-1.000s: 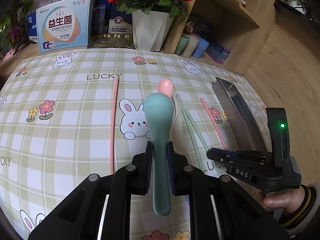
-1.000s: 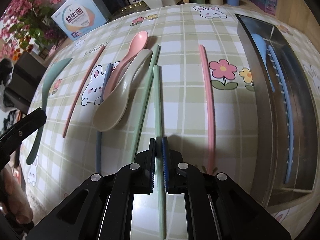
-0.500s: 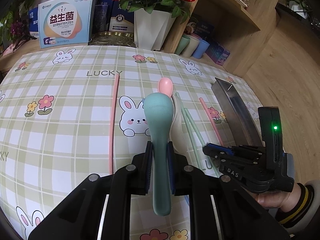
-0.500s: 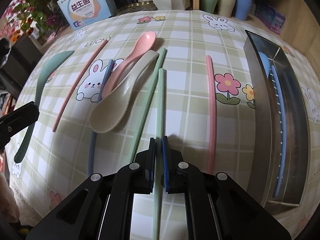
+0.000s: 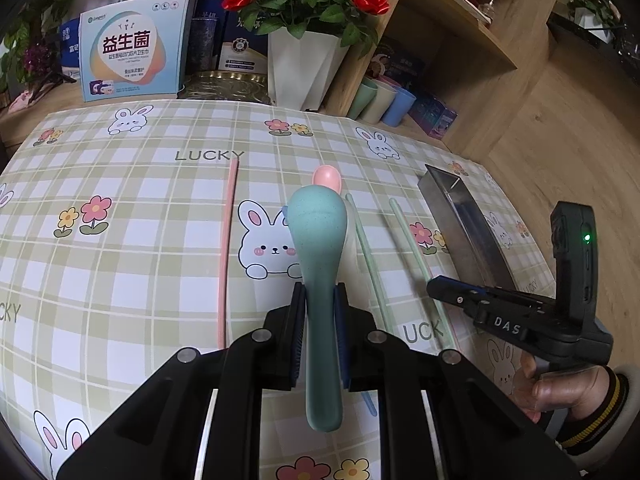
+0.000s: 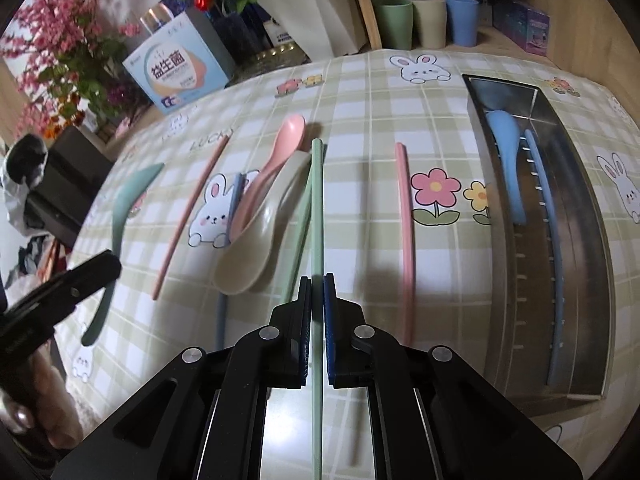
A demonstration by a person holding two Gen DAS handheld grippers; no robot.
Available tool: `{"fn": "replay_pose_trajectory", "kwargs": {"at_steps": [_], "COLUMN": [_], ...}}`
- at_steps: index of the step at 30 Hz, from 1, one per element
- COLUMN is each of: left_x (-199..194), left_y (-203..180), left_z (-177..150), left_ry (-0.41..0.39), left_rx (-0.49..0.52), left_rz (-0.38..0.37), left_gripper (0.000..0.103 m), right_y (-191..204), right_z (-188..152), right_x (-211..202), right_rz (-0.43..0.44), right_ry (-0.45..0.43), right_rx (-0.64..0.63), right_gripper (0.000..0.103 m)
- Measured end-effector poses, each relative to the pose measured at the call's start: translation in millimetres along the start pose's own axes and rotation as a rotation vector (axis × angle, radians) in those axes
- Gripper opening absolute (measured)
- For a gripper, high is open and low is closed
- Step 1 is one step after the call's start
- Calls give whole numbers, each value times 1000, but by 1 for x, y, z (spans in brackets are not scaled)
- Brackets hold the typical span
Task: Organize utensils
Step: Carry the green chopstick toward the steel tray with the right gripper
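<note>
My left gripper point(image 5: 320, 296) is shut on a teal spoon point(image 5: 318, 240) and holds it above the tablecloth. My right gripper point(image 6: 317, 284) is shut on a light green chopstick point(image 6: 317, 208), lifted off the table; it also shows in the left wrist view point(image 5: 416, 252). A second green chopstick point(image 6: 298, 232), a beige spoon point(image 6: 260, 240), a pink spoon point(image 6: 276, 156), a blue chopstick point(image 6: 236, 196) and two pink chopsticks point(image 6: 404, 216) lie on the cloth. The steel tray point(image 6: 592, 264) at the right holds a blue spoon point(image 6: 506, 156) and a blue chopstick point(image 6: 550, 240).
A white flower pot point(image 5: 300, 64), a blue box point(image 5: 132, 48) and several cups point(image 6: 428, 20) stand along the table's far edge. A wooden shelf point(image 5: 452, 32) rises at the back right. The right gripper shows in the left wrist view point(image 5: 436, 288) near the tray point(image 5: 460, 216).
My right gripper has lifted the green chopstick off the cloth and raised it. My left gripper still holds the teal spoon, drawn back a little.
</note>
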State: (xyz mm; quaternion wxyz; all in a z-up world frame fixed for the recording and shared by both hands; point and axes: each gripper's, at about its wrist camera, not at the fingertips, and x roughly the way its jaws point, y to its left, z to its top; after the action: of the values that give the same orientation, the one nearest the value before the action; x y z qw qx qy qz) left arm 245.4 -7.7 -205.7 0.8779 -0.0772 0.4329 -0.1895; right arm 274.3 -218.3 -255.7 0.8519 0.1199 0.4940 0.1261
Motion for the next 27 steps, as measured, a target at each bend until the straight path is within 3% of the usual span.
{"fn": "replay_pose_trajectory", "kwargs": {"at_steps": [6,13,19,27], "left_x": [-2,-1,0,3], "left_y": [0,-1,1,8], "left_z": [0,2,2,3], "left_ry": [0,-3,2,9], "left_rx": [5,3,2,-16], "left_rz": [4,5,10,17], "left_gripper": [14,14,14,14], "right_y": [-20,-90,-126,-131], "right_z": [14,54,69,59], "right_x": [-24,-56,-45,-11], "right_rz": [-4,-140,-267,-332], "right_ry": [-70,-161,-140,-32], "right_rx": [46,170,203,193], "right_gripper": [6,6,6,6]}}
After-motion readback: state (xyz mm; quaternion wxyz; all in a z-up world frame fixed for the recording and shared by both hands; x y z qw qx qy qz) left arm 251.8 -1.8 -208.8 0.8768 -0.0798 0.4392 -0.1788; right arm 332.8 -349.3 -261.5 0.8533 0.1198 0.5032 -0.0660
